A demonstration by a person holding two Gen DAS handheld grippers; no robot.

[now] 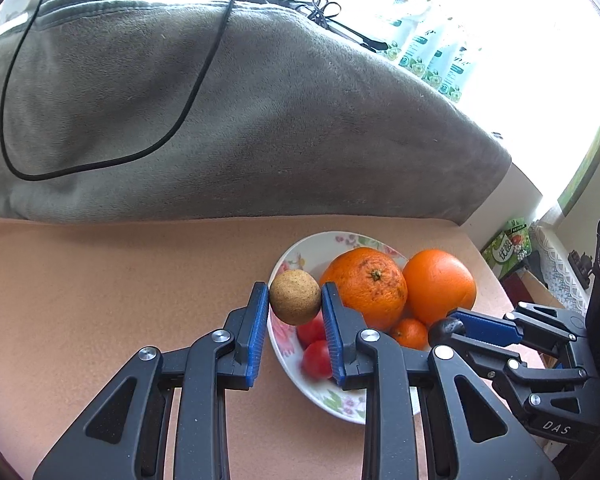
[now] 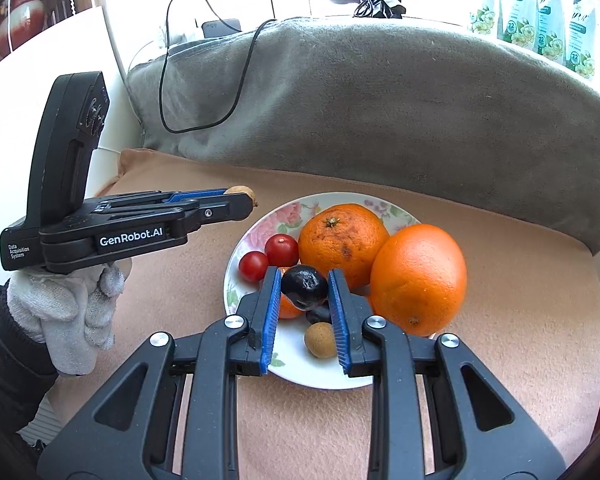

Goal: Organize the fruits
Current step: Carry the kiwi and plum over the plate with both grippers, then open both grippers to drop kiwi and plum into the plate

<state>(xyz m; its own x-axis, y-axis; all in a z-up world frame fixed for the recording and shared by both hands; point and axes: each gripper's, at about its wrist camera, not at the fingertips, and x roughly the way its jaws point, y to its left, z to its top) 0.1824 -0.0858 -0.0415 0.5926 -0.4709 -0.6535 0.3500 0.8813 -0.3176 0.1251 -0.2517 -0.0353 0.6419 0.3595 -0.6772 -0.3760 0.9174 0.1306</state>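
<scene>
Holding a brown fruit (image 1: 295, 298) in the left tongs (image 1: 295, 300) and a dark fruit (image 2: 304, 286) in the right tongs (image 2: 305, 292) above the plate (image 2: 236, 264), either round fruit could slip and roll off the surface (image 1: 120, 280).

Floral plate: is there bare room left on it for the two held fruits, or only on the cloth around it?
The plate is crowded: two big oranges fill its right, tomatoes its left. Bare patches: the far-left rim behind the tomatoes, and the near rim by the small tan fruit. The peach cloth left of the plate lies open.
</scene>
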